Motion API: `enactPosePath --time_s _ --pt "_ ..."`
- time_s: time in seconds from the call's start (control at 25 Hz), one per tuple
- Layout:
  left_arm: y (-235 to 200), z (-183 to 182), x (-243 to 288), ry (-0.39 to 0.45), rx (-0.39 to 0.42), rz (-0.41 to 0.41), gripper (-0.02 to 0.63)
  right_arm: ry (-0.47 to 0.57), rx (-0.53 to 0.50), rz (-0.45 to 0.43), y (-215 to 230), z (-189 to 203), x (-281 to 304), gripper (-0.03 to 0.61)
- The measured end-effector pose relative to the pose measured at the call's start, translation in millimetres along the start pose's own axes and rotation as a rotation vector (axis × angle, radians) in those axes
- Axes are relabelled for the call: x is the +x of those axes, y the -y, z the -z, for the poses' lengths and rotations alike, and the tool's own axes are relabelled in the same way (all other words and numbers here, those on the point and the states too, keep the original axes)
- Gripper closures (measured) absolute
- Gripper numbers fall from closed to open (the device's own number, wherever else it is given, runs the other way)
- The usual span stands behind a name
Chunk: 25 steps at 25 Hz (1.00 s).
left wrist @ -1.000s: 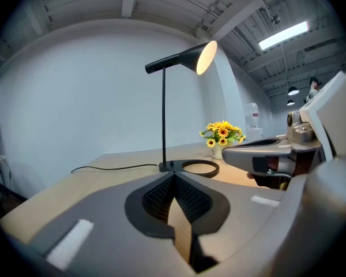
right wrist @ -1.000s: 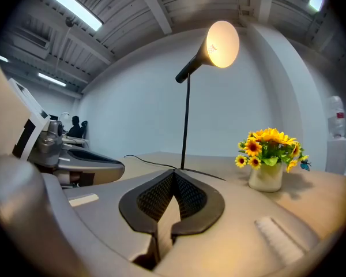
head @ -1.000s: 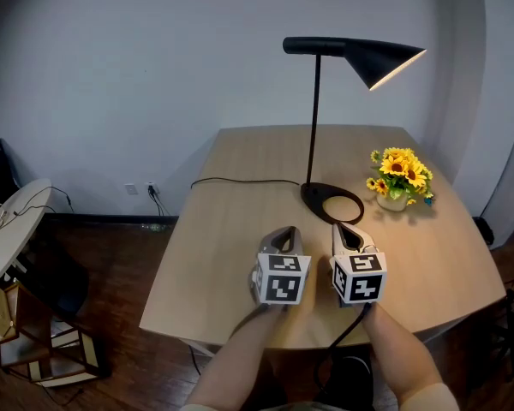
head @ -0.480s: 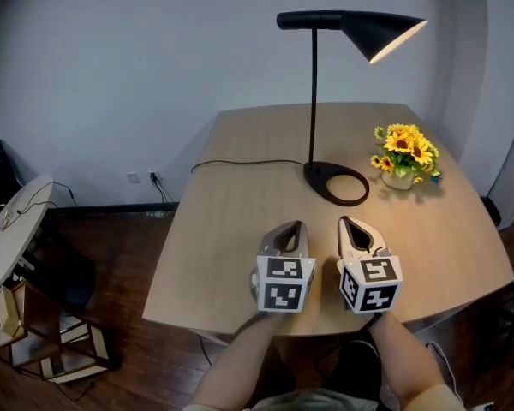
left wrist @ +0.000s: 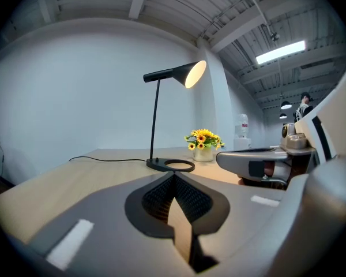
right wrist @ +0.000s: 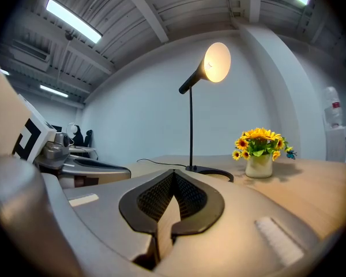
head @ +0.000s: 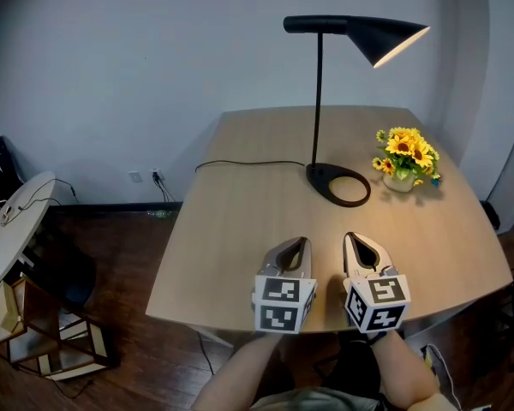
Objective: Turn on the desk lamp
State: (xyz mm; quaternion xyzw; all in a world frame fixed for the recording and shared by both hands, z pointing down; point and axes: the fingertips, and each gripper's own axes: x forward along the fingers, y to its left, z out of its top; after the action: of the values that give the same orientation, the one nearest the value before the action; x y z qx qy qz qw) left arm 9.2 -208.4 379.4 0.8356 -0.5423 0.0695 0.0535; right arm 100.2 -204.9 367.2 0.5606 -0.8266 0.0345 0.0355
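Observation:
A black desk lamp [head: 319, 101] stands on the wooden table [head: 231, 229], its ring base [head: 338, 184] near the middle and its cone shade [head: 391, 40] glowing lit. The lamp [left wrist: 161, 120] also shows ahead in the left gripper view, and its lit shade [right wrist: 213, 63] in the right gripper view. My left gripper [head: 296, 242] and right gripper [head: 355, 240] hover side by side over the table's near edge, well short of the lamp. Both are shut with nothing between their jaws.
A small vase of sunflowers [head: 403, 161] stands to the right of the lamp base. The lamp's black cord [head: 244, 164] runs left across the table. A round side table [head: 13, 229] and a wooden frame stool [head: 43, 336] stand on the floor at the left.
Both grippers have drawn back from the lamp base toward the table's near edge. The lamp stays lit throughout.

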Motion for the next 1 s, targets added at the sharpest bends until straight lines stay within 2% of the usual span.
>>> enactPosePath --time_s 0.32,0.52,0.56,0.72,1.0 --pt "16 9 -30 0.012 -0.036 0.018 0.617 0.004 -0.003 -0.051 -23 5 -35 0.580" --pt "32 16 -59 -0.031 0.071 0.006 0.615 -0.004 0.012 -0.084 -35 9 -68 0.580" --pt "34 19 -66 -0.030 0.073 0.003 0.615 -0.004 0.014 -0.089 -36 7 -74 0.580" --pt "36 23 -86 -0.005 0.036 -0.007 0.615 0.000 0.016 -0.094 -37 2 -92 0.580" --pt "40 12 -111 0.061 0.028 -0.020 0.615 -0.015 -0.010 -0.121 -53 6 -115 0.580"
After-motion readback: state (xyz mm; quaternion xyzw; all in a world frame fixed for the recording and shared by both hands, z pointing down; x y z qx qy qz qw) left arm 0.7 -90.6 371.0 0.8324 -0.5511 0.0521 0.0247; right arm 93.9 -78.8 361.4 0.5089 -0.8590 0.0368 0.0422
